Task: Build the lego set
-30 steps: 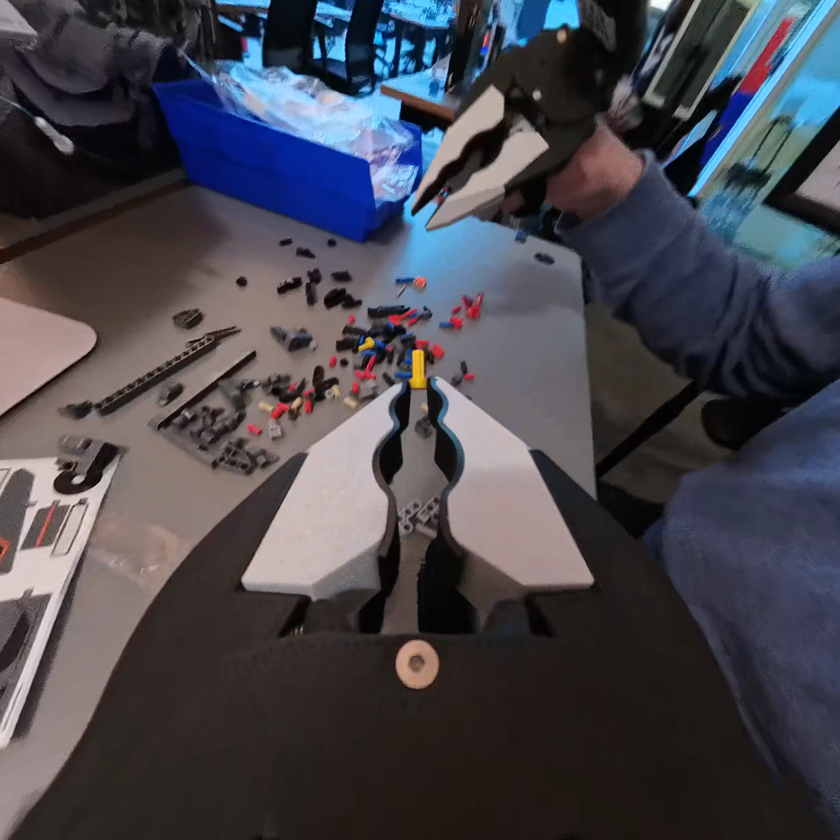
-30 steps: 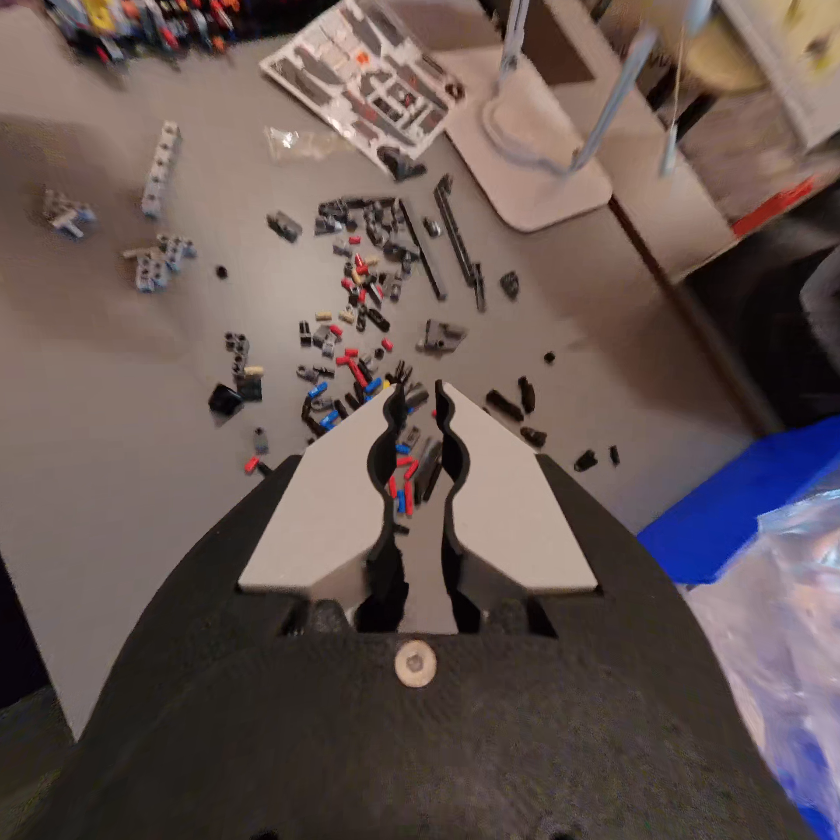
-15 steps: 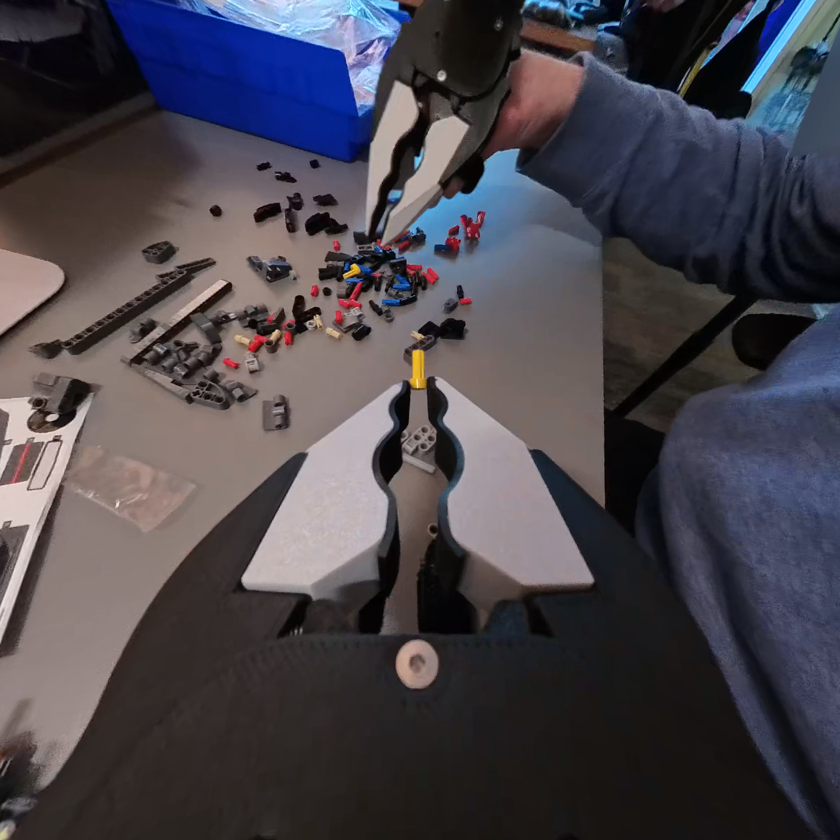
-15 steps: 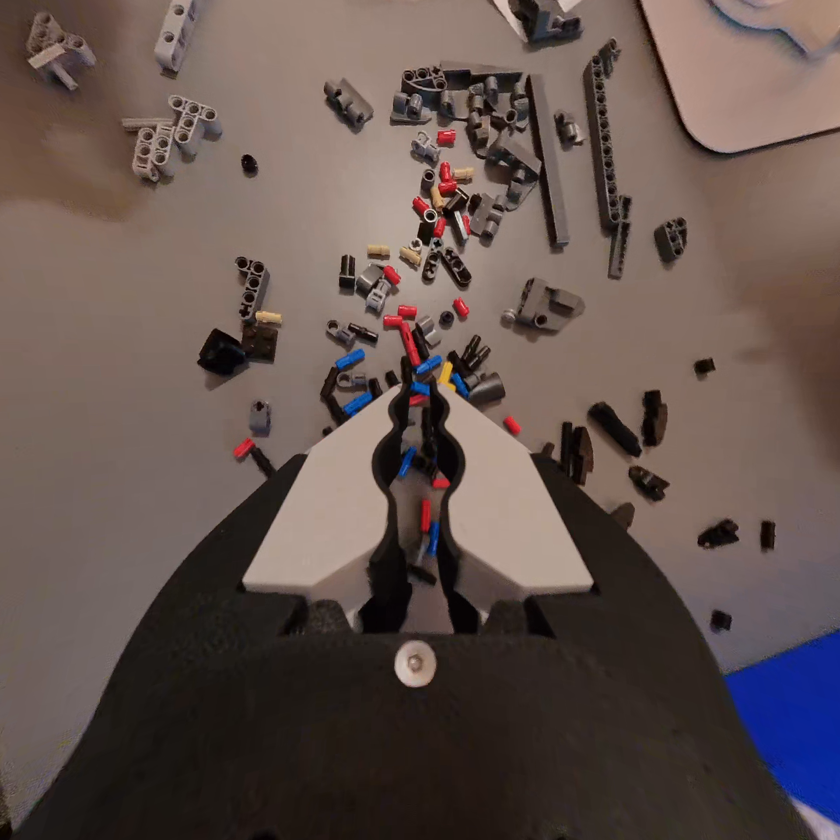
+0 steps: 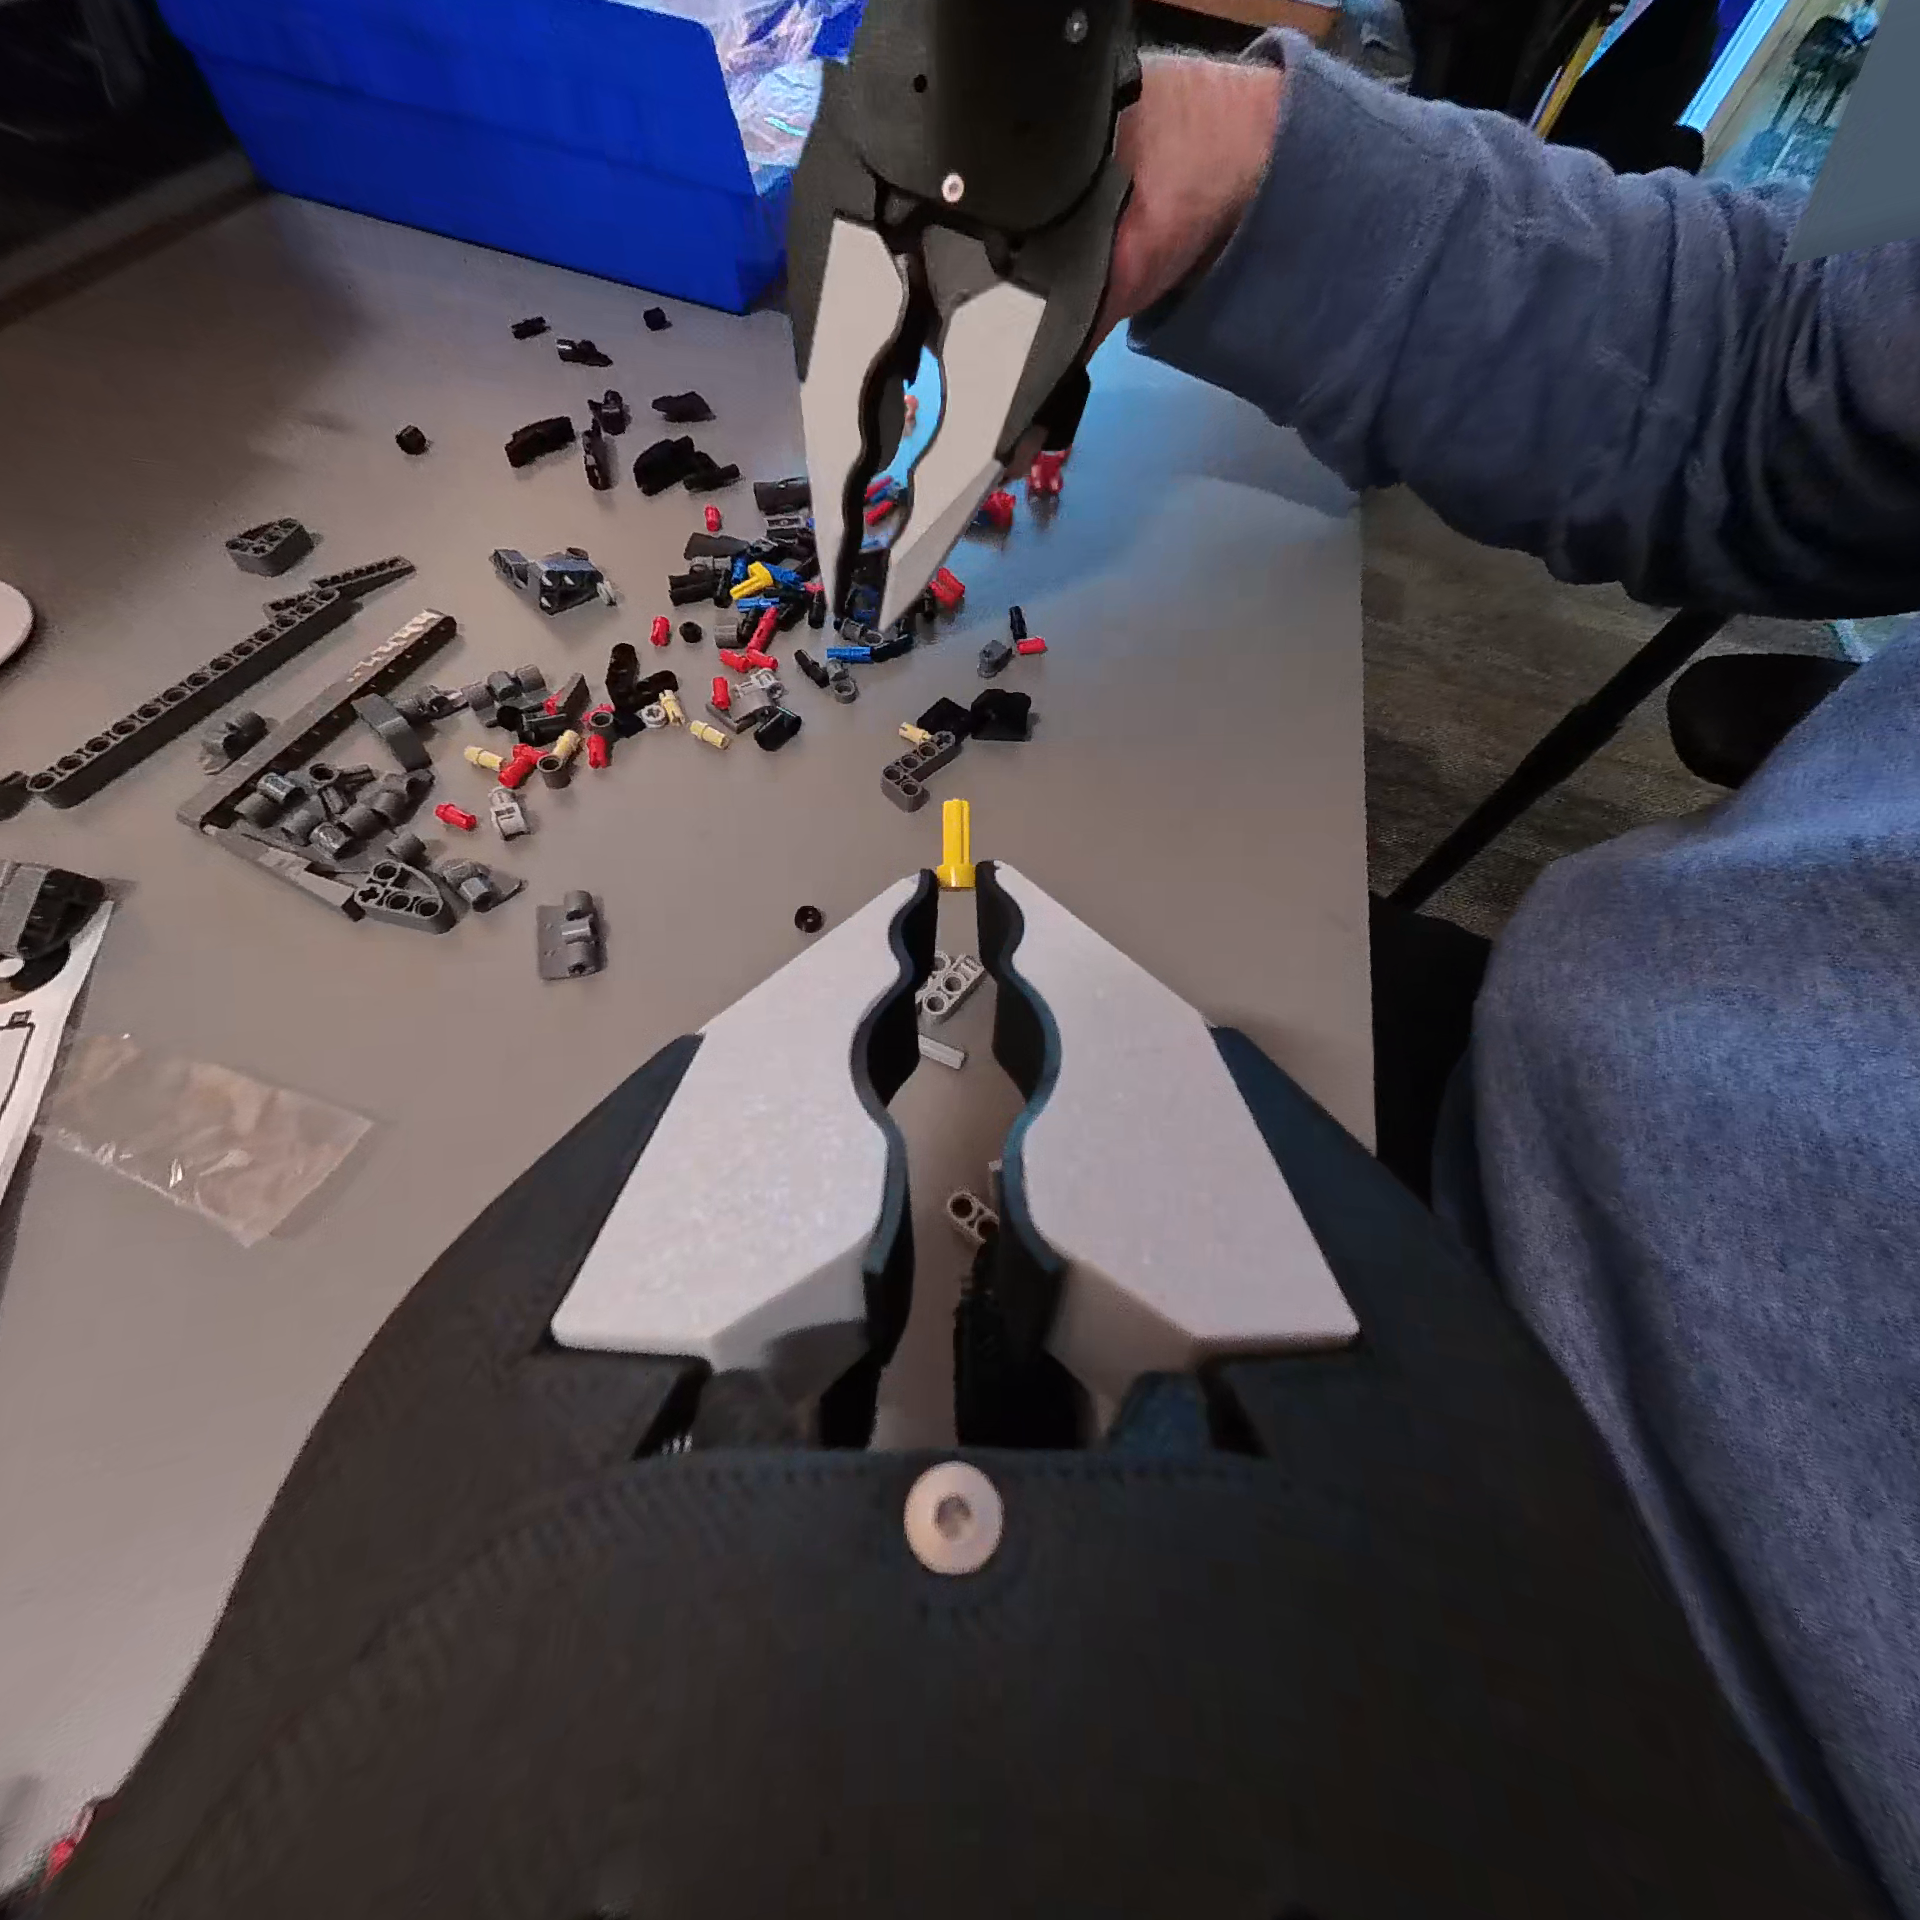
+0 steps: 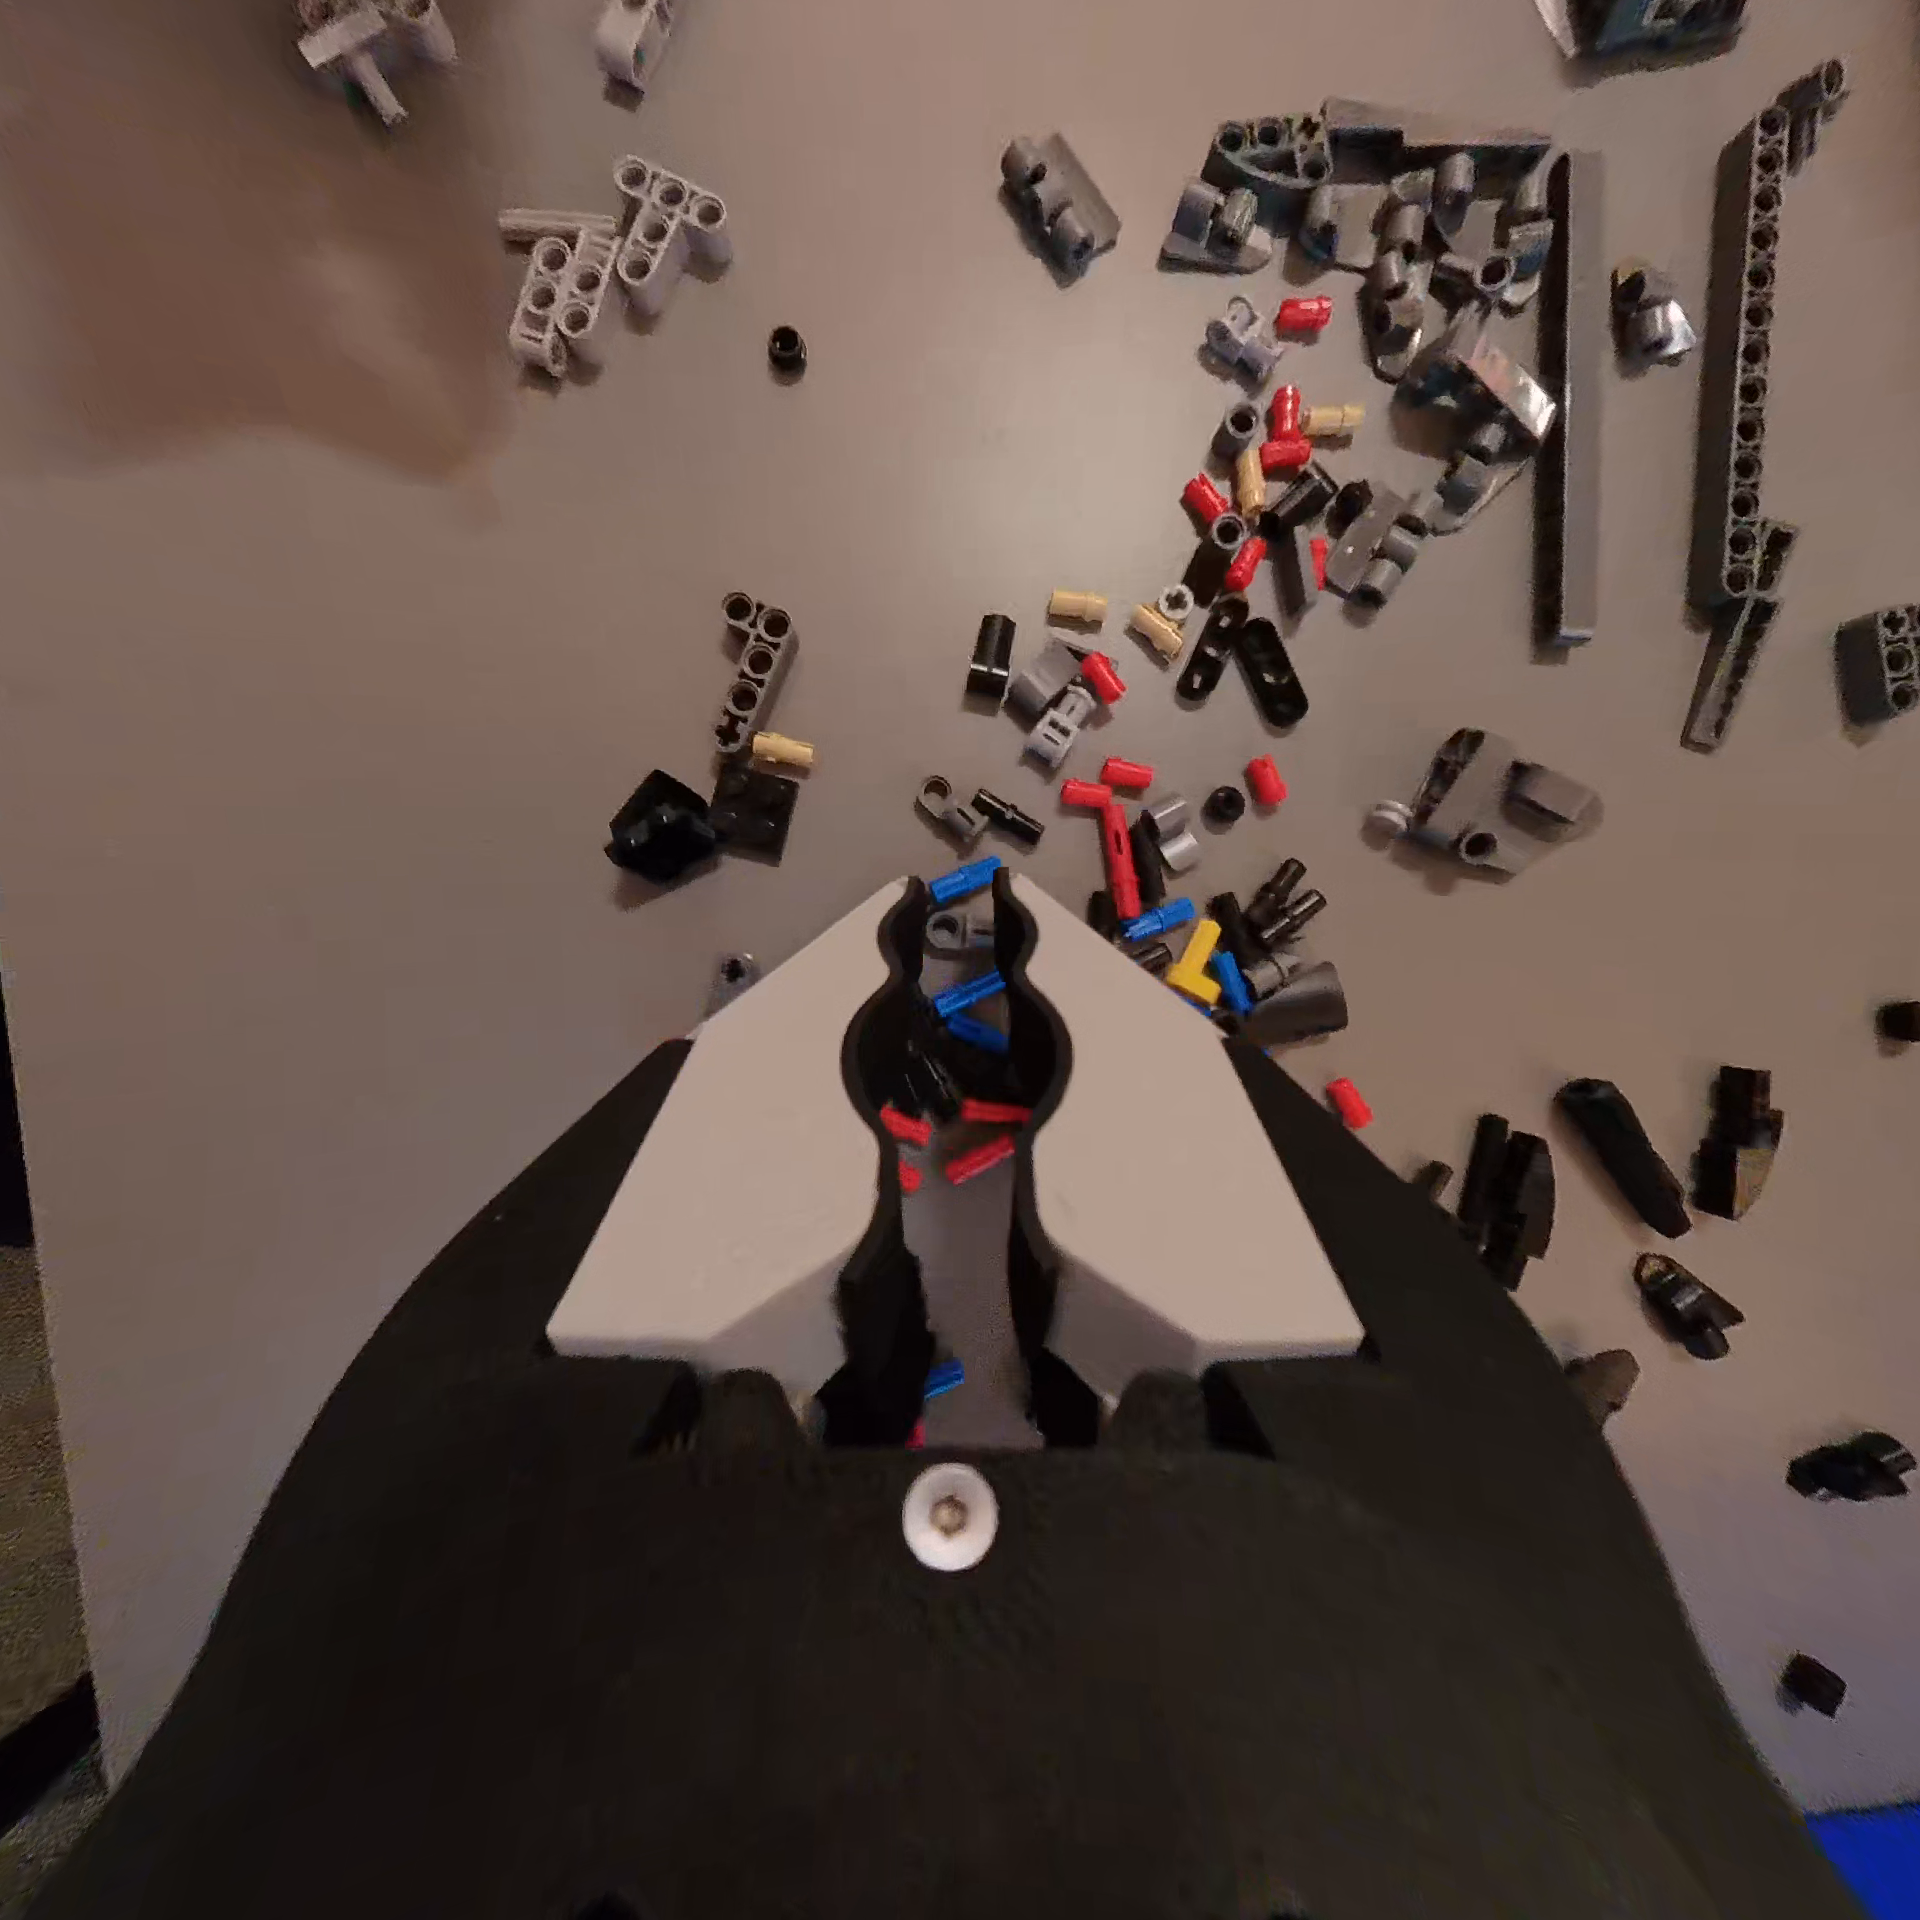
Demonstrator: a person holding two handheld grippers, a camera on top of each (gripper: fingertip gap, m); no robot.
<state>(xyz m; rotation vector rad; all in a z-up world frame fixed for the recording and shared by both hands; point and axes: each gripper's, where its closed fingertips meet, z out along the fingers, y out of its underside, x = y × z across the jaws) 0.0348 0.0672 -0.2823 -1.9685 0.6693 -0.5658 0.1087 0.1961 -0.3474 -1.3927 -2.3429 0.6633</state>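
Fingers (image 5: 902, 914) of left gripper (image 5: 956, 883) pinch upright yellow pin (image 5: 955, 840).

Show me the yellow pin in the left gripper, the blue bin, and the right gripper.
yellow pin (image 5: 955, 844): left wrist view, its shaft.
blue bin (image 5: 468, 135): left wrist view, front wall.
right gripper (image 5: 860, 613): left wrist view, between fingertips.

Each hand-held gripper (image 5: 956, 883) — black shell, grey fingers, one screw; blue sleeve (image 5: 1507, 343).
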